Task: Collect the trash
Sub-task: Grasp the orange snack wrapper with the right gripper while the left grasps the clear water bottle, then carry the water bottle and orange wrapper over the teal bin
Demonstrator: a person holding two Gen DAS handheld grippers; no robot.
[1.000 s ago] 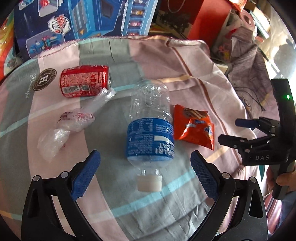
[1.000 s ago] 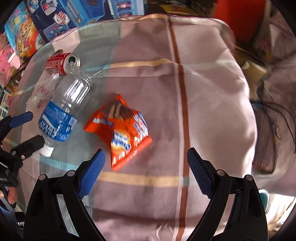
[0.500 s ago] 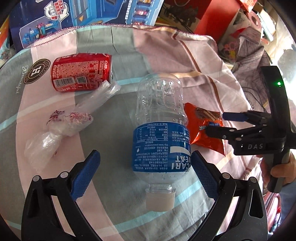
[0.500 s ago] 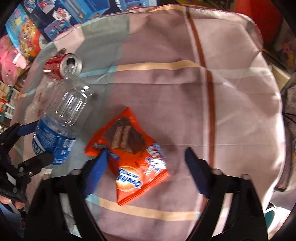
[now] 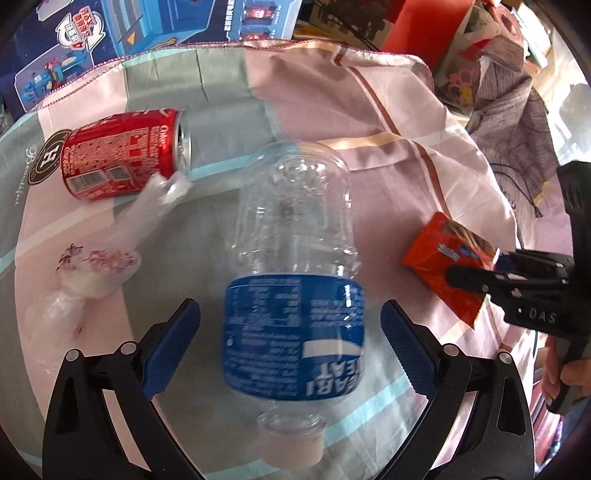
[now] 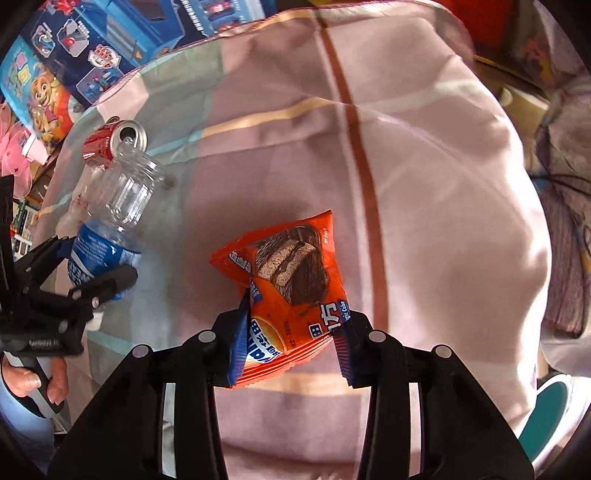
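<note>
A clear plastic bottle [image 5: 295, 258] with a blue label and white cap lies on the striped cloth [image 5: 369, 110]. My left gripper [image 5: 290, 314] straddles its label from above; the jaws are closing, with the pads still clear of the bottle's sides. An orange snack wrapper [image 6: 295, 277] sits crumpled between the pads of my right gripper [image 6: 295, 314], whose jaws are closing and pressing on it. A red soda can [image 5: 122, 151] lies on its side at the left. A crumpled clear plastic bag [image 5: 99, 269] rests beside it.
Blue toy boxes [image 5: 147, 29] line the cloth's far edge. A grey garment [image 5: 517, 129] and clutter lie off the right side. A hand [image 5: 569, 376] holds the right gripper's handle. The cloth [image 6: 406, 147] spreads wide to the right of the wrapper.
My left gripper has come down over the bottle, which now fills the gap between its fingers. My right gripper has dropped onto the snack wrapper and closed on it, crumpling it.
</note>
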